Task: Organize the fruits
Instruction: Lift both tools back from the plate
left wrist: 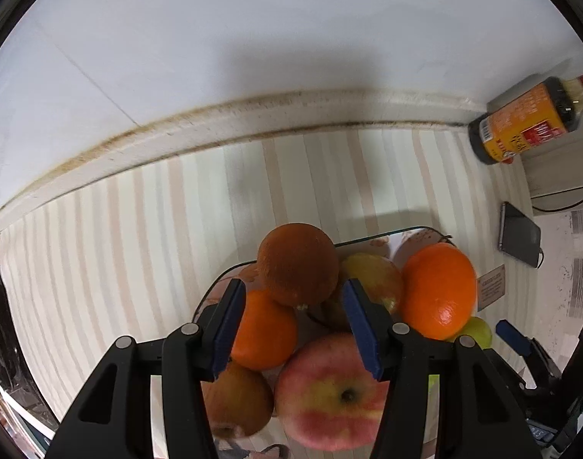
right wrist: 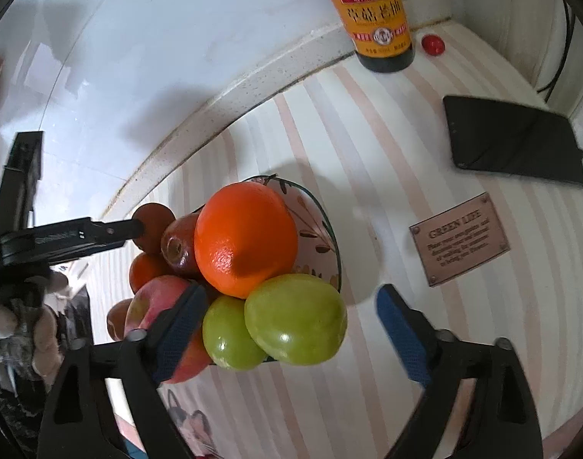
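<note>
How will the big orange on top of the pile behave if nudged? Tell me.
The big orange is round and perched on other fruit, so it would probably roll off. Its skin looks glossy, so perhaps slippery. The two green fruits below sit at the bowl edge and might shift too.

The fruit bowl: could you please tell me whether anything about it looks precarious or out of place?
Yes. The bowl is heaped: a big orange sits atop the pile, and two green fruits overhang the near rim, looking ready to roll off.

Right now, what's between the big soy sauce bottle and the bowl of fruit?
Only bare striped tablecloth lies between the soy sauce bottle and the fruit bowl, as the right wrist view shows.
</note>
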A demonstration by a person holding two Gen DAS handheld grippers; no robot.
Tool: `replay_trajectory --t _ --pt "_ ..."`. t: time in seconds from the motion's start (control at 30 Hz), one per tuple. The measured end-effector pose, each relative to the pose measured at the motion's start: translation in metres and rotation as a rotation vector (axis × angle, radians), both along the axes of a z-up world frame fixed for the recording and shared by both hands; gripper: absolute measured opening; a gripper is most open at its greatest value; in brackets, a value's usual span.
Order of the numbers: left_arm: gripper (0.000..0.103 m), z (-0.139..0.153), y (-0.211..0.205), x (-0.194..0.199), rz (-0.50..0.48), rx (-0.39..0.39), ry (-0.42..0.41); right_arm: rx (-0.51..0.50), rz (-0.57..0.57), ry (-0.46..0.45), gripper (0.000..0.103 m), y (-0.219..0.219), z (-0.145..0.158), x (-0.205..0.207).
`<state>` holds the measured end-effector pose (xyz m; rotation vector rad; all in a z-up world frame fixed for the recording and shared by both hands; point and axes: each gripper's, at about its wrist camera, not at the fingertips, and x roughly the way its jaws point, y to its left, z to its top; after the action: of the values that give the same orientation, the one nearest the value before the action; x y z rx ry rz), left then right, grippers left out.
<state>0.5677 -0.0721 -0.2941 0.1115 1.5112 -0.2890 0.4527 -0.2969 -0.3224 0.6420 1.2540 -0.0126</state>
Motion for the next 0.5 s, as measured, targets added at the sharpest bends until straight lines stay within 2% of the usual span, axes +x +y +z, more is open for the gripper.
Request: replay_trajectory --t 0.03,0.1,0.17,0.2,0.33,0.5 --pt "0.051 0.010 0.002 -0.006 0.004 -0.002 -0.025 -0.035 0.014 -0.005 0.099 0.003 0.008 -0.001" --pt "0.059 0.027 0.006 -0.019 0.013 -0.003 -0.075 -0.100 0.040 -0.021 0.099 0.007 0.021 -0.003" --pt "0.087 0.045 0.011 -0.037 0.020 -0.006 -0.127 -0.161 0.077 -0.044 0.099 0.014 0.040 -0.007" --pt "0.090 0.057 0.016 -0.051 0.035 -0.004 -0.164 -0.187 0.089 -0.050 0.099 0.016 0.048 -0.010" --pt "0.090 0.084 0.033 -0.099 0.094 -0.001 -0.240 -0.298 0.149 -0.083 0.099 0.034 0.084 -0.026" --pt "0.090 0.101 0.049 -0.156 0.172 -0.016 -0.253 -0.363 0.219 -0.120 0.100 0.052 0.121 -0.059"
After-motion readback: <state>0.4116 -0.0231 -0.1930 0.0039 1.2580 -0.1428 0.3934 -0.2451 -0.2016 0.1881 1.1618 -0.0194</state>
